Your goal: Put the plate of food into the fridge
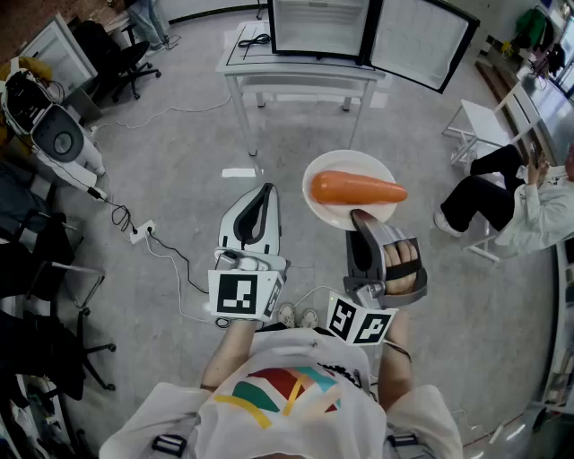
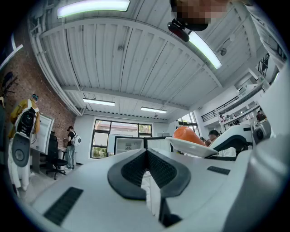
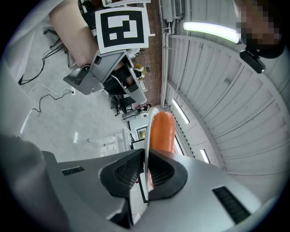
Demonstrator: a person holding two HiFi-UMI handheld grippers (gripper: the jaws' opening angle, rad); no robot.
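Observation:
A white plate (image 1: pixel 334 170) with a big orange carrot (image 1: pixel 357 189) on it is held out in front of me. My right gripper (image 1: pixel 360 218) is shut on the plate's near rim; in the right gripper view the plate's rim (image 3: pixel 146 149) runs edge-on between the pads, with the carrot (image 3: pixel 162 131) beyond. My left gripper (image 1: pixel 261 194) hangs to the plate's left, shut and empty, its pads (image 2: pixel 146 168) pressed together. The fridge (image 1: pixel 321 27) stands on a white table (image 1: pixel 300 73) ahead, its door (image 1: pixel 421 40) swung open to the right.
A seated person (image 1: pixel 511 202) is at the right beside a white chair (image 1: pixel 475 121). Cables and a power strip (image 1: pixel 142 231) lie on the floor at the left. Office chairs (image 1: pixel 117 54) stand at the far left. A white tape mark (image 1: pixel 239 172) lies on the floor before the table.

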